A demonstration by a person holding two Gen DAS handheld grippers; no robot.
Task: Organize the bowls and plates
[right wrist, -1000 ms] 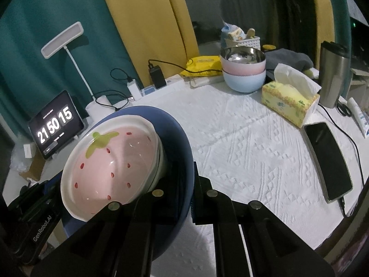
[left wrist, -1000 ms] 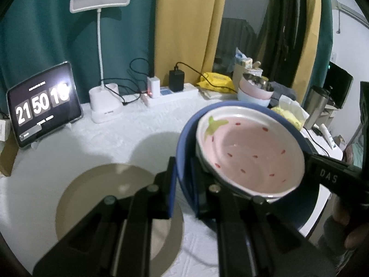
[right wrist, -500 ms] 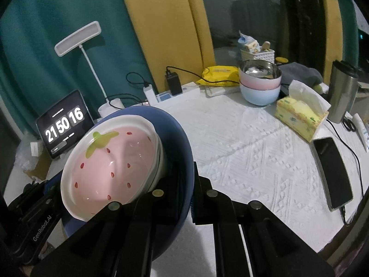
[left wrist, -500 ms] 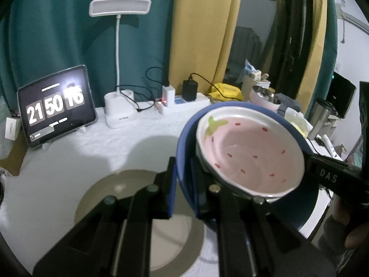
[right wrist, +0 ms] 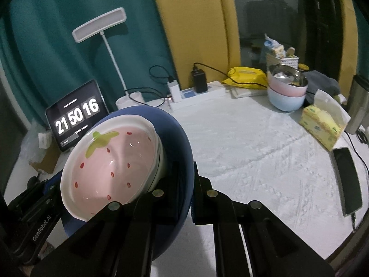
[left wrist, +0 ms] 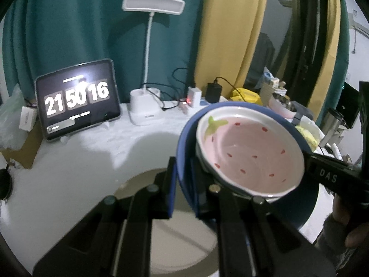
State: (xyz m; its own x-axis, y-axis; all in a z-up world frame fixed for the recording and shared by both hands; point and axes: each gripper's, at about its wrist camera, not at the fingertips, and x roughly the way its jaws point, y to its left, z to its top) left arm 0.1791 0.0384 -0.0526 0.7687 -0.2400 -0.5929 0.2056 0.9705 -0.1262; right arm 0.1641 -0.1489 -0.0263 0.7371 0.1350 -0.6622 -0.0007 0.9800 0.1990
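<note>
- Left gripper [left wrist: 183,184] comes in low from the near edge, level, fingers pointing toward the back of the table [right wrist: 253,147]. Its body also shows at bottom left of the right wrist view [right wrist: 43,198].
- Right gripper [right wrist: 185,191] comes in from the opposite side of the same dish, also about level; its finger shows at right in the left wrist view [left wrist: 327,173], with the person's hand [left wrist: 346,226] behind it.
- Blue plate [left wrist: 184,143] is held off the table, tilted, one gripper on each side of its rim.
- Strawberry bowl [left wrist: 249,154] sits inside the plate, leaning against the plate's far wall; pink inside, red seeds, green leaf mark.
- Directly below in the left view: tan plate [left wrist: 147,184] flat on the table, partly hidden by the left fingers.
- Mid table on the right: phone [right wrist: 348,182], tissue box [right wrist: 322,127], steel tumbler [right wrist: 359,101].
- Far right: stacked bowls [right wrist: 287,87], steel one on top, then pink, then blue.
- Far back: power strip [right wrist: 198,94] with chargers, desk lamp [left wrist: 147,106], tablet [left wrist: 78,99] showing 21 50 16, curtains behind.
- Left jaws: nearly closed, pinching the plate's rim.
- Right jaws: nearly closed, pinching the plate's rim on the other side.
</note>
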